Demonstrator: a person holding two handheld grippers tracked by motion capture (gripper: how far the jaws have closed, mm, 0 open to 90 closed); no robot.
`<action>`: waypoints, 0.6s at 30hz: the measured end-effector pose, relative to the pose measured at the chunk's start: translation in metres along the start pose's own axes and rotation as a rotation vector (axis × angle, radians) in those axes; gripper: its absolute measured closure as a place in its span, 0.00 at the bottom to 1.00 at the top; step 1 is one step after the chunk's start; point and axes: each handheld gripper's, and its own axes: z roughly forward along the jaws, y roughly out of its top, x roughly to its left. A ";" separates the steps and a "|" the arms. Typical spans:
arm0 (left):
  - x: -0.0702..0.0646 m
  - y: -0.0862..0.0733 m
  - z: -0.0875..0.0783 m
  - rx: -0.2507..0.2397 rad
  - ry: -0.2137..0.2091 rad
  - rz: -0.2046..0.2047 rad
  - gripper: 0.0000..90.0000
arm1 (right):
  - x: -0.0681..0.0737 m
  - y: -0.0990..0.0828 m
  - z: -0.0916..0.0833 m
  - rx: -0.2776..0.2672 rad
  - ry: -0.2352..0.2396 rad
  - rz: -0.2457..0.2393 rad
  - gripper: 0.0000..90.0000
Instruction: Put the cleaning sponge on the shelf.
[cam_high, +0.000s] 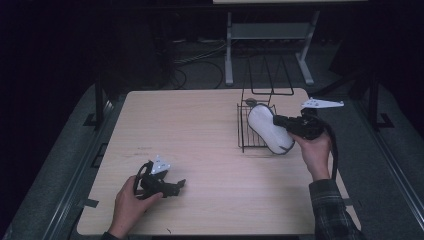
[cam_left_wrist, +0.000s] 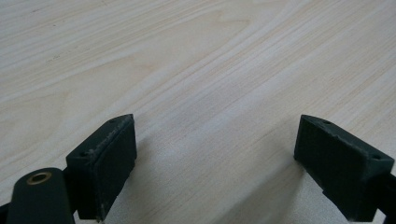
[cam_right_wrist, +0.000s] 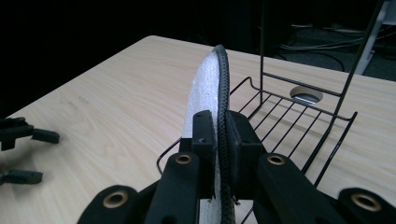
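Observation:
A flat white oval piece with a black rim (cam_high: 267, 131) is held on edge, tilted, over the front of a black wire rack (cam_high: 245, 127) at the table's back right. My right gripper (cam_high: 278, 120) is shut on its rim from the right. In the right gripper view the two jaws pinch the black rim (cam_right_wrist: 223, 93), with the white face (cam_right_wrist: 201, 93) to the left and the wire rack (cam_right_wrist: 299, 122) behind. My left gripper (cam_high: 176, 188) rests on the table at the front left, open and holding nothing. Bare wood lies between its jaws in the left gripper view (cam_left_wrist: 219, 158).
The light wooden table (cam_high: 200, 130) has a round cable hole (cam_right_wrist: 306, 94) behind the rack. A tall wire frame (cam_high: 270, 75) rises at the rack's back. A desk frame (cam_high: 270, 35) and cables stand on the dark floor beyond the table.

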 end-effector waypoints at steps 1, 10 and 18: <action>0.000 0.000 0.000 0.000 0.000 0.000 0.14 | -0.002 0.001 0.002 0.001 -0.005 0.003 0.92; 0.000 0.000 0.000 0.000 0.000 0.000 0.14 | -0.018 0.012 0.026 0.006 -0.008 0.039 0.92; 0.000 0.000 0.000 0.001 -0.001 0.000 0.14 | -0.027 0.014 0.045 0.016 -0.012 0.054 0.92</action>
